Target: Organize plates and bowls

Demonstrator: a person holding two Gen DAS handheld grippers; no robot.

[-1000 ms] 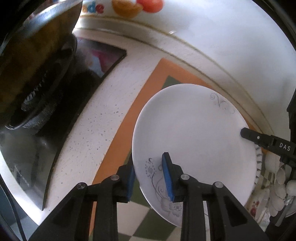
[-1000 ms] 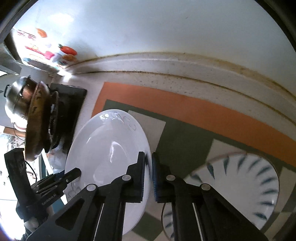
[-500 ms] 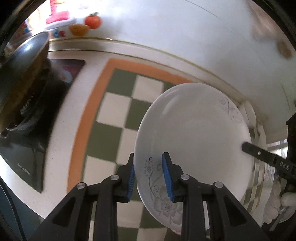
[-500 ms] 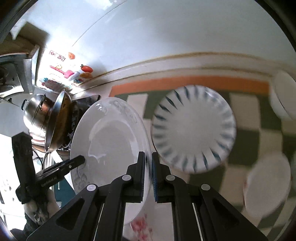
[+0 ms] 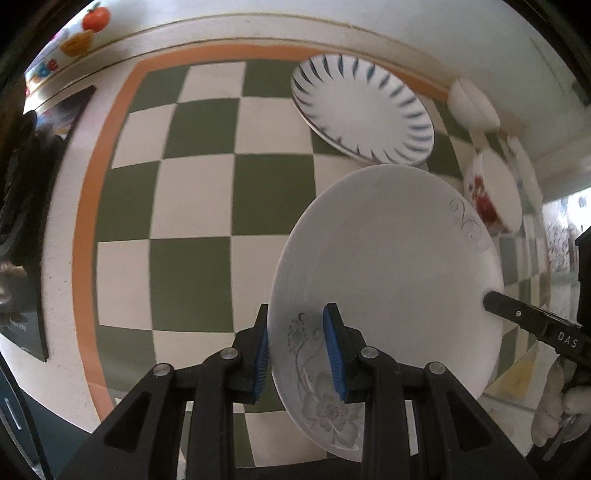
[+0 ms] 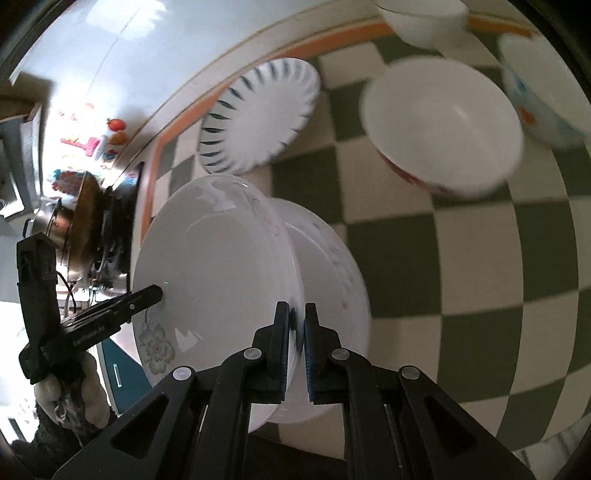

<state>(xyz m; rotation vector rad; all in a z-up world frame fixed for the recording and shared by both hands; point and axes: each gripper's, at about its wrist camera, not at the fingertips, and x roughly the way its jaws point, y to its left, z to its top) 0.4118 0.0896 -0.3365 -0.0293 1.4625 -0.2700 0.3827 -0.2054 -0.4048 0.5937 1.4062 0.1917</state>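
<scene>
The white floral-edged ceramic plate (image 5: 388, 266) is held tilted above the counter, empty, gripped at opposite rims: the left gripper (image 5: 297, 350) has its blue pads clamped on the flowered edge, and the right gripper (image 6: 296, 347) is pinched tight on the far rim. In the right wrist view a second white rim shows just behind it; whether that is another plate I cannot tell. On the cloth lie an empty white plate with blue radial strokes (image 5: 364, 110) and a white bowl with red flowers outside (image 6: 443, 125), also empty, with more bowls beyond. A second ago the held plate hung near the stove and orange border; now it is over the green-and-white checked tablecloth (image 5: 192, 206), near the striped plate. A white wall (image 5: 406, 18) backs the counter.
</scene>
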